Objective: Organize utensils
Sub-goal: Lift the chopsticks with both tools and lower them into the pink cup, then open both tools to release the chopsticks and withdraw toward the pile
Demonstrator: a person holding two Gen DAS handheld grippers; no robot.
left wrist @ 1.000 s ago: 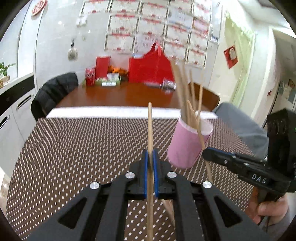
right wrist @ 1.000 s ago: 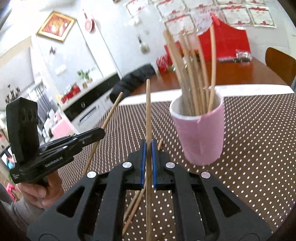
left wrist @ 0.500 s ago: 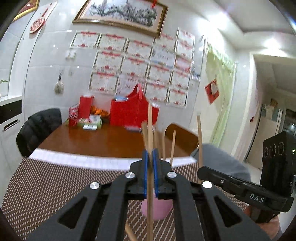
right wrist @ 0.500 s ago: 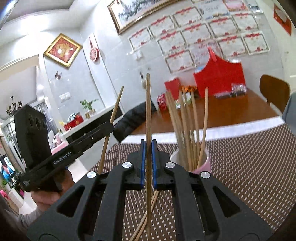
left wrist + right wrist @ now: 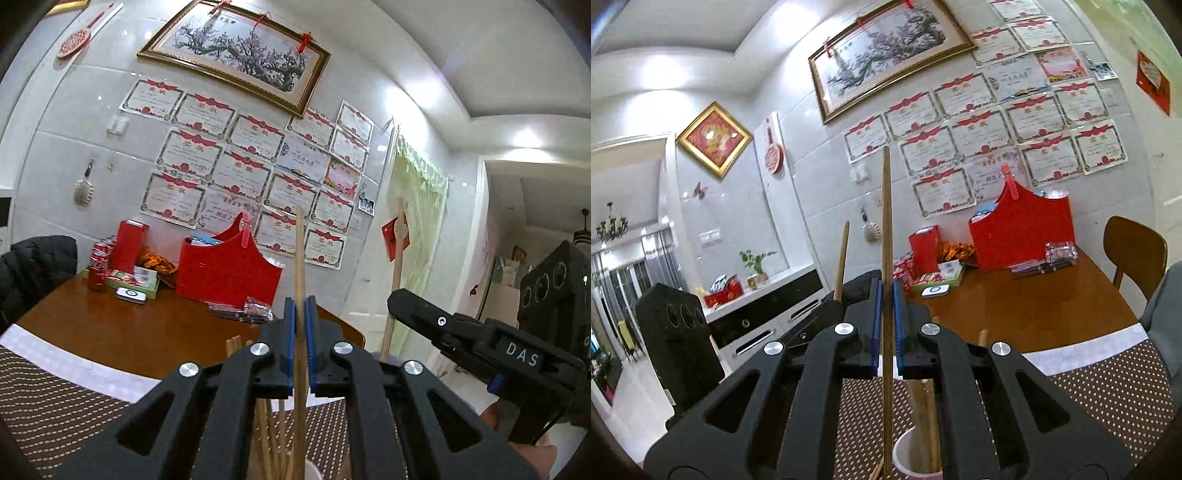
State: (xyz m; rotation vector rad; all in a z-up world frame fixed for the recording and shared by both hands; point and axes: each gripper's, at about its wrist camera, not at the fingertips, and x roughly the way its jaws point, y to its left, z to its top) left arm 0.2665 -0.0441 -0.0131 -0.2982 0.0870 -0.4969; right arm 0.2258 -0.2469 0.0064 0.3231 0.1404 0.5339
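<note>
My left gripper (image 5: pixel 300 306) is shut on an upright wooden chopstick (image 5: pixel 299 251), which runs down between the pads. Beneath it, at the picture's lower edge, shows the rim of the pink cup (image 5: pixel 313 472) with several chopsticks (image 5: pixel 264 424) standing in it. My right gripper (image 5: pixel 886 291) is likewise shut on an upright chopstick (image 5: pixel 885 203), above the same cup (image 5: pixel 900 458). Each gripper shows in the other's view: the right gripper (image 5: pixel 395 300) with its stick (image 5: pixel 398 251), and the left gripper (image 5: pixel 831 304) with its stick (image 5: pixel 843 254).
A brown dotted tablecloth (image 5: pixel 1108 387) covers the near table, and beyond it lies bare wooden tabletop (image 5: pixel 110 325). A red bag (image 5: pixel 225 273), red boxes and cans stand at the far wall. A wooden chair (image 5: pixel 1134 251) is on the right and a black jacket (image 5: pixel 33 266) on the left.
Both grippers have risen with their chopsticks and tipped up toward level. The cup has dropped from mid-picture to the lower edge of both views.
</note>
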